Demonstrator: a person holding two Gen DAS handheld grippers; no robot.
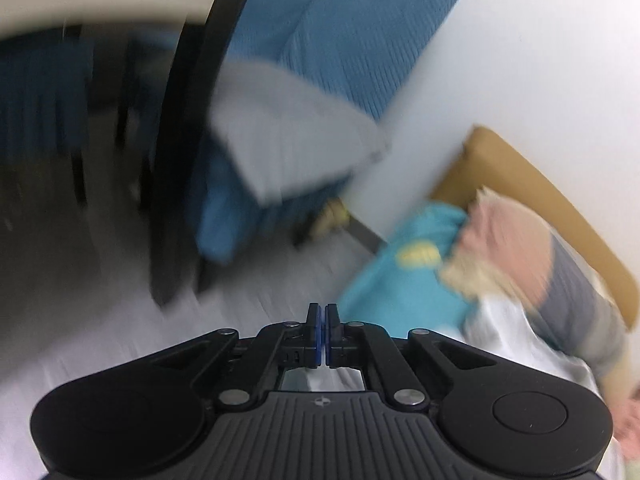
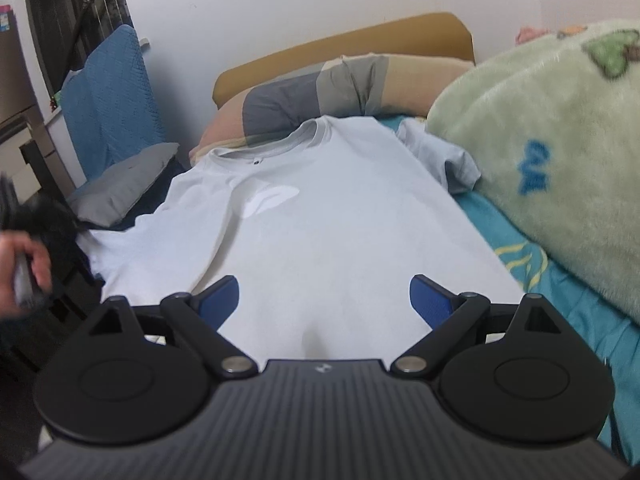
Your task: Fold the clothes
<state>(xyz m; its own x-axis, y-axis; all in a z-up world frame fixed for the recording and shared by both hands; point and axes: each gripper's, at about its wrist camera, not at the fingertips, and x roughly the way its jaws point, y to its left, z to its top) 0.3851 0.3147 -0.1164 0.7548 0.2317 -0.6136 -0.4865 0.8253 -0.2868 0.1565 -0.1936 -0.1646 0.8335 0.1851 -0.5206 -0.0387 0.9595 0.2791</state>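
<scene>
Bed (image 2: 560,280) carries flat white shirt (image 2: 320,220); right claw (image 2: 324,300) spread wide over hem; left claw (image 1: 323,320) pinched closed, empty, view blurred.

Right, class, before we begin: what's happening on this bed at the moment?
A white T-shirt lies spread on the bed, collar toward the striped pillow, not yet folded. The right gripper hangs open over its lower hem. The left gripper is shut with nothing visible between its pads; its view is badly blurred. A green blanket is heaped beside the shirt.
</scene>
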